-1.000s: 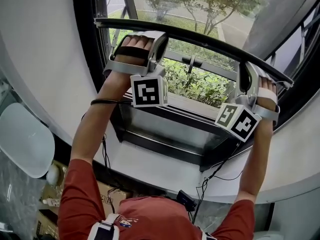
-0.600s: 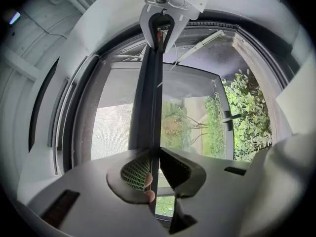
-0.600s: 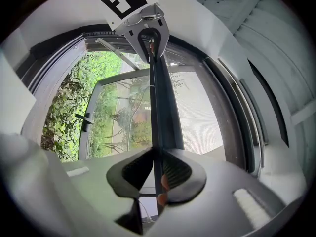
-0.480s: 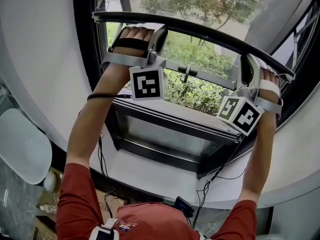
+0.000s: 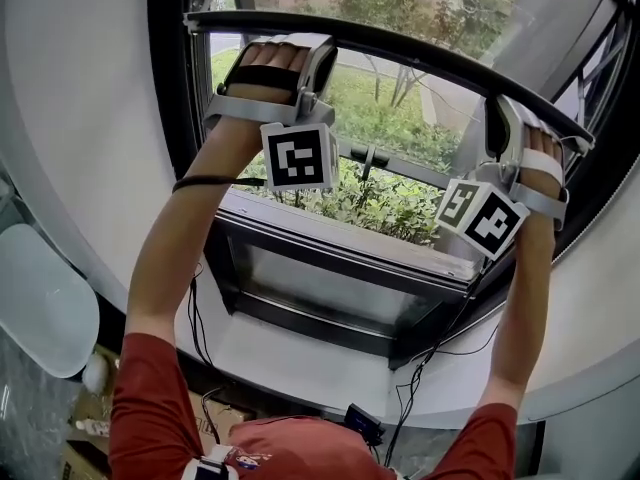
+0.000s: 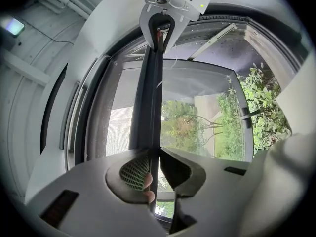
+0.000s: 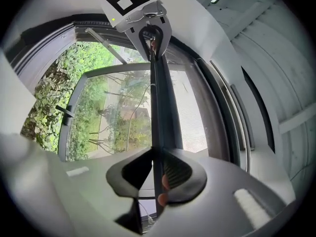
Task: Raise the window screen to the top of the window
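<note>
Head view: slim black screen bar point(image 5: 400, 51) crosses the black-framed glass window point(image 5: 170, 98)

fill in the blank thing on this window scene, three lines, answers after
The left tongs grip a long dark ___ that spans the window.
The person's sleeve is ___.
The marker cube carries black squares on ___.
Missing words: bar; red; white.

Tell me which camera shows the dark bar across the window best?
The head view: it shows the bar across the whole window, end to end. Each gripper view looks along it, so it appears as a narrow, foreshortened strip.
</note>
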`<action>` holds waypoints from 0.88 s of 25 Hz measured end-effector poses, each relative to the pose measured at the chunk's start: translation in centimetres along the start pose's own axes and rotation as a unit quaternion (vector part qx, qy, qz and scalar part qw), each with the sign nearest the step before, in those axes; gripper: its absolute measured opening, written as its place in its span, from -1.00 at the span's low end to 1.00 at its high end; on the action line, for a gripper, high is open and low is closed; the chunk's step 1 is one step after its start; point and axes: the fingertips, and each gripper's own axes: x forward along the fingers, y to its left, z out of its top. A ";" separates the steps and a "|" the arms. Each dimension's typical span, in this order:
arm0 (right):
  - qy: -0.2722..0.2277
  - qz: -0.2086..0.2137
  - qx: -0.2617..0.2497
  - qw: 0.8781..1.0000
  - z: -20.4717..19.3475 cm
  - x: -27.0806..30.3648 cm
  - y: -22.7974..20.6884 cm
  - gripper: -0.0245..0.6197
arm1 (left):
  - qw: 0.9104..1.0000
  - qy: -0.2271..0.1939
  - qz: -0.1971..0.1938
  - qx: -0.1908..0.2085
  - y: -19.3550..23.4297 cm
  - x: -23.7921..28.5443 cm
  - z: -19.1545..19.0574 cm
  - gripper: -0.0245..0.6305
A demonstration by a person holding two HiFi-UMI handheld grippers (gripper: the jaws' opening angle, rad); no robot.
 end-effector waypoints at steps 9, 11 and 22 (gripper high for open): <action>0.004 -0.044 0.003 0.999 -2.0 1.7 -0.2 -0.67 | 1.000 0.001 0.020 0.015 0.7 1.8 1.8 -0.74; 0.004 -0.057 0.000 0.998 -2.1 1.8 -0.3 -0.67 | 1.000 0.001 0.023 0.014 0.8 2.0 2.0 -0.74; 0.015 -0.102 -0.016 0.995 -2.9 4.4 -4.0 -0.66 | 0.999 -0.003 0.043 0.013 4.1 4.5 2.9 -0.73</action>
